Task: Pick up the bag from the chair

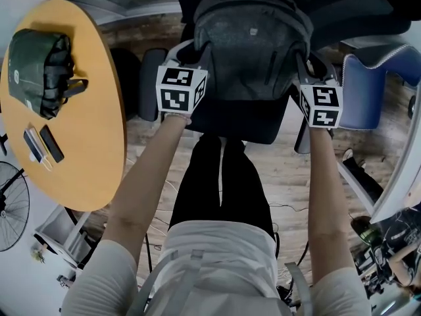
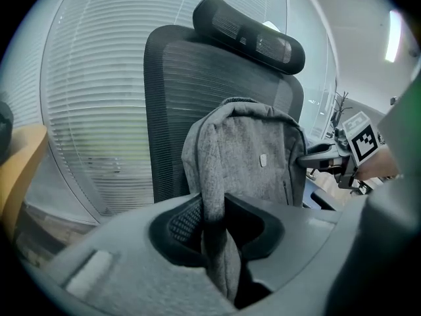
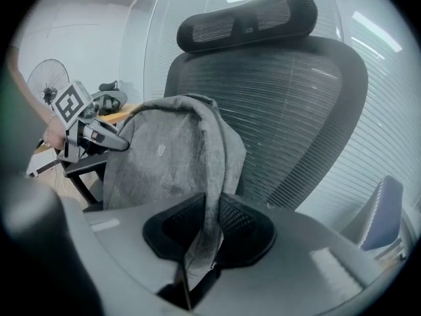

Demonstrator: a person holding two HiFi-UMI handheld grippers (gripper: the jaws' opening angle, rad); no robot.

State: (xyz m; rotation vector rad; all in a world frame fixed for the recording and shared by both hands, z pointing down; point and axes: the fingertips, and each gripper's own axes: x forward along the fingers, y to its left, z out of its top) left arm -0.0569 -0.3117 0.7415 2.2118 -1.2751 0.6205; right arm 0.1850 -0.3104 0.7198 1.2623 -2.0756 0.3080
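- Bag (image 1: 253, 41): a grey fabric backpack, upright on the seat of the chair (image 1: 230, 120), with its back against the mesh backrest (image 2: 177, 78). It sits between the two grippers.
- Chair: a dark office chair with a mesh backrest and a padded headrest (image 3: 247, 22) above it. It stands just beyond the person's legs in the head view.
- Left gripper (image 2: 214, 222): at the left side of the bag. Its jaws are pinched on a grey strap (image 2: 216, 249) that hangs down from the bag's top, and the ribbed pads press on the fabric from both sides.
- Right gripper (image 3: 207, 229): at the right side of the bag. Its jaws are closed on the other grey strap (image 3: 205, 242), which runs down from the bag's shoulder and through the gap between the pads.
- Marker cubes: one on each gripper, both near the chair seat's front corners in the head view.
- Desk (image 1: 99, 130): a round wooden top at the left, well apart from the chair.
- Dark green pouch (image 1: 39, 71): on the far part of the desk.
- Two phones (image 1: 45, 143): side by side on the desk, nearer than the pouch.
- Fan (image 1: 13, 206): on the floor at the near left.
- Blue seat (image 1: 365, 91): to the right of the chair.
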